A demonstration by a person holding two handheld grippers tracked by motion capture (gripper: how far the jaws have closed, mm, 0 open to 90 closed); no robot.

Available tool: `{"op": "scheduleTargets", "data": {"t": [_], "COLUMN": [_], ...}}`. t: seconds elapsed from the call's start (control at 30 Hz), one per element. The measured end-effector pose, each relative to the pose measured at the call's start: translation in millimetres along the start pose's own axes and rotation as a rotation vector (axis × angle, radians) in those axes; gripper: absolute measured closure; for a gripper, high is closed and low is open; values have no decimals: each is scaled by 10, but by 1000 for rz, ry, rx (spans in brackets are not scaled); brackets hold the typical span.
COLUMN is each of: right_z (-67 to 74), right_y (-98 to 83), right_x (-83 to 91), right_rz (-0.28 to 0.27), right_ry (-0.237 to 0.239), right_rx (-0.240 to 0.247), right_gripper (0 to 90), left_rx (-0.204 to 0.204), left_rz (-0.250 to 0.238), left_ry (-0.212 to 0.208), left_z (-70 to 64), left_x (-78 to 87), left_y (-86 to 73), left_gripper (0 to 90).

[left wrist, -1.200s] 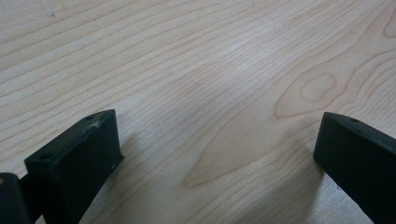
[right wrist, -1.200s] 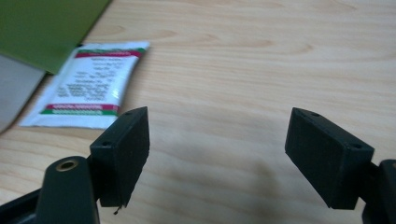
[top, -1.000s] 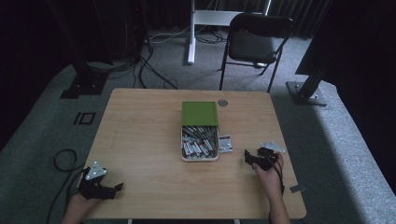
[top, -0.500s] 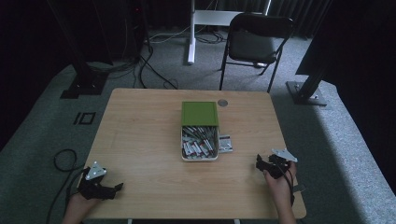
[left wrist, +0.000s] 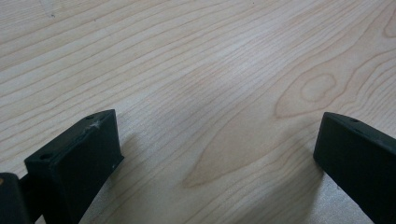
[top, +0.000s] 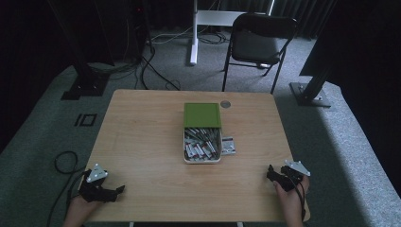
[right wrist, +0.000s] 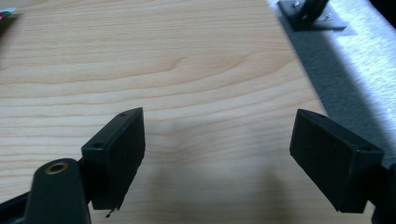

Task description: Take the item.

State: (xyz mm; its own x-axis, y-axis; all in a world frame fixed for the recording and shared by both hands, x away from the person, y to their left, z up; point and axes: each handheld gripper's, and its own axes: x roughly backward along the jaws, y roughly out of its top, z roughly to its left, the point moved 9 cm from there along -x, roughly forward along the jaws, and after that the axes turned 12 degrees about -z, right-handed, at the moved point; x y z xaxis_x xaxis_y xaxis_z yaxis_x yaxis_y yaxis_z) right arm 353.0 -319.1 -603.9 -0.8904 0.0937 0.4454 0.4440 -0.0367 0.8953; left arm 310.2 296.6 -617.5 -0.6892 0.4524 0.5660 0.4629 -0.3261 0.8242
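High view: left hand-held gripper (top: 118, 189) sits at the tabletop's (top: 142, 137) near-left corner, right hand-held gripper (top: 270, 172) by the near-right corner, box of packets (top: 202, 144) mid-tabletop with green lid (top: 202, 115). Left gripper view: jaws spread wide over bare wood. Right gripper view: same, jaws wide apart, holding nothing.

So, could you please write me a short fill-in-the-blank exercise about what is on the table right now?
1. The lid on the far half of the box is ____ in colour.
2. The jaws of the left gripper stand ____, with bare table between them.
3. The small packet on the table lies to the ____ of the box in the high view.
4. Beyond the table stands a folding ____.

Missing words: green; open; right; chair
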Motion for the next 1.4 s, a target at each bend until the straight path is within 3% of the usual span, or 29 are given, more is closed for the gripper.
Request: {"op": "scheduleTargets", "data": {"t": [0.27,0.57,0.7,0.77,0.9,1.4], "right_z": [-49,-40,-51,-40,-38,-28], "right_y": [-81,-197,-216,-238,-243,-245], "right_x": [119,150,139,132,126,124], "right_rz": [9,38,62,83,90,93], "right_ry": [-29,-63,-69,-55,-35,-26], "right_rx": [59,34,-4,-36,-52,-49], "right_gripper": [135,122,123,125,125,114], "left_rx": [0,0,0,0,0,1], "left_rz": [0,0,0,0,0,0], "left_ry": [0,0,0,0,0,-1], "left_z": [0,0,0,0,-1,0], "left_x": [0,0,0,0,0,1], "left_y": [0,0,0,0,0,0], "left_gripper": [14,14,14,14,14,14]}}
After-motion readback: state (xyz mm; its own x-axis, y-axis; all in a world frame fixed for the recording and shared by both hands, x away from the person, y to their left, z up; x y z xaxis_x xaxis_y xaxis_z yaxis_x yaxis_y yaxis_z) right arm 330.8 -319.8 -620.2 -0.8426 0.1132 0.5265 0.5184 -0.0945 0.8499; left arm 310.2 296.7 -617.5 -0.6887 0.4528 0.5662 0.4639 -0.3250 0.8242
